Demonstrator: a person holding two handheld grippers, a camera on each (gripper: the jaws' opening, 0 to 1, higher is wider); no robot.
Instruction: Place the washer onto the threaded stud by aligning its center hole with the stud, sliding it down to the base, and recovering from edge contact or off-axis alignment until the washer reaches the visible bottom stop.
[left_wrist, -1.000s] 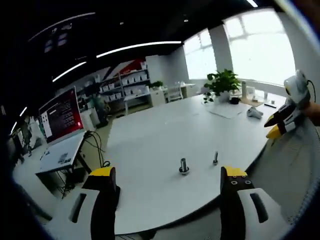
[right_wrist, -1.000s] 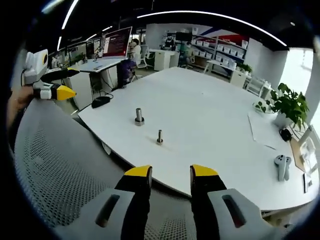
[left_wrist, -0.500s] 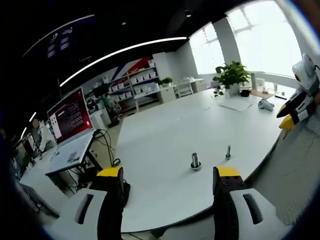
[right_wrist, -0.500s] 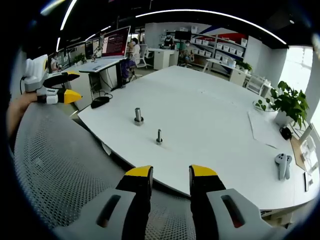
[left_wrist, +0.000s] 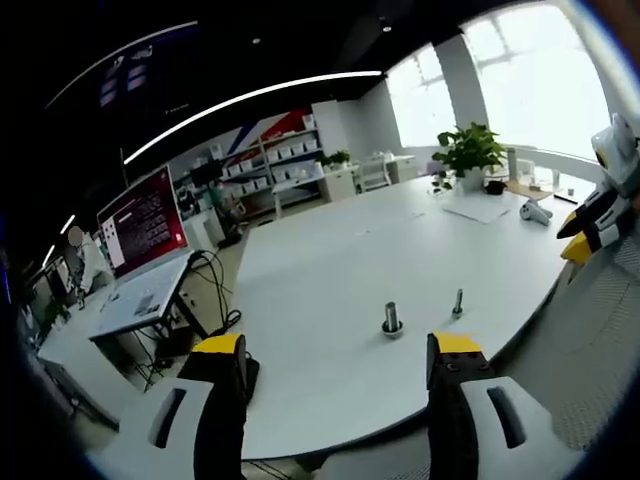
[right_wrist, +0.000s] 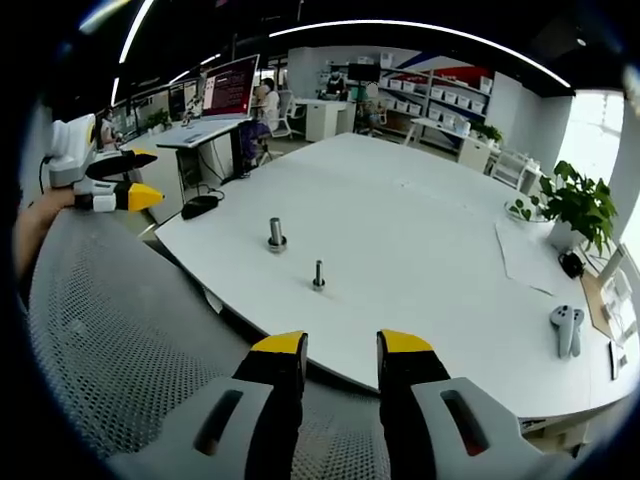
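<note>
In the left gripper view we see the left gripper (left_wrist: 338, 350) at the bottom of the frame, its two yellow-tipped jaws wide apart and with nothing between them. Beyond them, in the lower middle of the frame, a white table (left_wrist: 330, 260) carries two small metal parts. One is a thick stud (left_wrist: 392, 319) standing upright on a wider flat base. Just to the right of it, a little apart, stands a thin bolt (left_wrist: 458, 303). We cannot make out a separate washer at this size; the flat ring at the foot of the thick stud may be one, but we cannot tell. At the right edge of the frame the right gripper (left_wrist: 585, 232) comes in, above a grey mesh chair back (left_wrist: 600, 330).

In the right gripper view the right gripper (right_wrist: 341, 350) is at the bottom middle, its jaws open by a narrower gap and holding nothing. The thick stud (right_wrist: 276, 235) and the thin bolt (right_wrist: 318, 275) stand on the table (right_wrist: 420, 230) in the middle of the frame. At the left edge the left gripper (right_wrist: 125, 180) is visible, with jaws apart, above the mesh chair back (right_wrist: 120, 330). A potted plant (right_wrist: 570, 210) stands on the table at the right.
</note>
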